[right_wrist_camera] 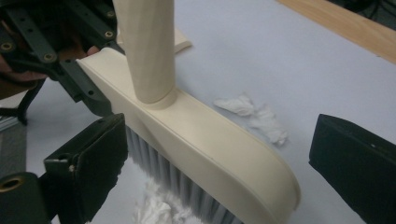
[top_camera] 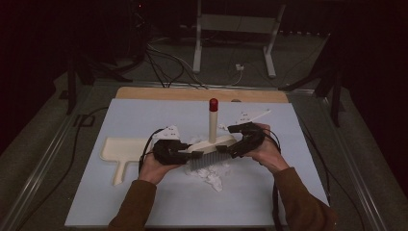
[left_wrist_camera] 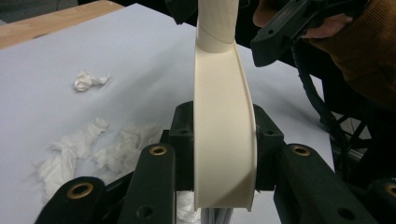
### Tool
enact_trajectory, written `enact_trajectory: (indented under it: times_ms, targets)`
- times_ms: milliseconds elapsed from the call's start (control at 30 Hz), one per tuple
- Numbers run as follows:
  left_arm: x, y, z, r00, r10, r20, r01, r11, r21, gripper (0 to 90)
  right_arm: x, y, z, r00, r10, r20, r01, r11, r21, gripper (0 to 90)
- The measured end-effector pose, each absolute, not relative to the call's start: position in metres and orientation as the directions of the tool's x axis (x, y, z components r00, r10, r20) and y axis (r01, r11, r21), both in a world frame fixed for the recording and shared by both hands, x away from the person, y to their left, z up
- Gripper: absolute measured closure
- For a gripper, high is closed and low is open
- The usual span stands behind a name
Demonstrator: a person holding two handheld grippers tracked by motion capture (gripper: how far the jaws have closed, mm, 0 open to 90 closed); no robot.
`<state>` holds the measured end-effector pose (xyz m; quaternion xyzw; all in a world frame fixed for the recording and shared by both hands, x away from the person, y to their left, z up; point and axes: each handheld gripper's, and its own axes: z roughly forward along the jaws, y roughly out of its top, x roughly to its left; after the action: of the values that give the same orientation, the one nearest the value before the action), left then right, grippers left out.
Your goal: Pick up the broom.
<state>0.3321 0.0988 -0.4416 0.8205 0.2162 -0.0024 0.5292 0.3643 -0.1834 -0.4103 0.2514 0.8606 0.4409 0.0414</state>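
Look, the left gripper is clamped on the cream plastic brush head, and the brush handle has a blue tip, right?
Not quite: the tip is red, as the high view shows. The left gripper is indeed clamped on the cream plastic brush head.

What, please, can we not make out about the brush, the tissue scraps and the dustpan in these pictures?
- Brush bristle tips: high view, too small; right gripper view, cut off by the bottom edge.
- Tissue scraps under the brush: hidden by its head.
- Dustpan inside: high view, too dim and small.
- Brush handle top: cropped in both gripper views.
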Motion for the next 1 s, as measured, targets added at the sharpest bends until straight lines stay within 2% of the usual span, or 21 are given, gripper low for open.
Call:
enact_trajectory:
  times_ms: [167,267,367,433,700,1000]
  targets:
    - [0.332,0.097,-0.442,0.916,0.326,-0.235,0.350,-0.358,0.865,69.8,0.365,-0.181,-0.413,-0.886,0.434,0.164,0.390,0.505,0.770,2.1]
    - [0.331,0.095,-0.443,0.920,0.315,-0.232,0.345,-0.370,0.863,69.8,0.365,-0.180,-0.415,-0.893,0.421,0.161,0.385,0.525,0.759,4.4]
    - [0.331,0.092,-0.443,0.927,0.298,-0.229,0.335,-0.380,0.862,69.8,0.365,-0.179,-0.418,-0.903,0.395,0.168,0.380,0.556,0.739,11.5]
    - [0.332,0.092,-0.444,0.928,0.290,-0.235,0.337,-0.380,0.861,69.8,0.364,-0.179,-0.419,-0.916,0.358,0.184,0.369,0.567,0.736,21.8]
    - [0.332,0.090,-0.446,0.935,0.258,-0.242,0.329,-0.387,0.861,69.8,0.362,-0.178,-0.421,-0.936,0.272,0.225,0.346,0.585,0.733,37.8]
    - [0.333,0.087,-0.447,0.942,0.222,-0.251,0.321,-0.377,0.869,69.8,0.361,-0.178,-0.425,-0.947,0.206,0.245,0.320,0.628,0.709,45.1]
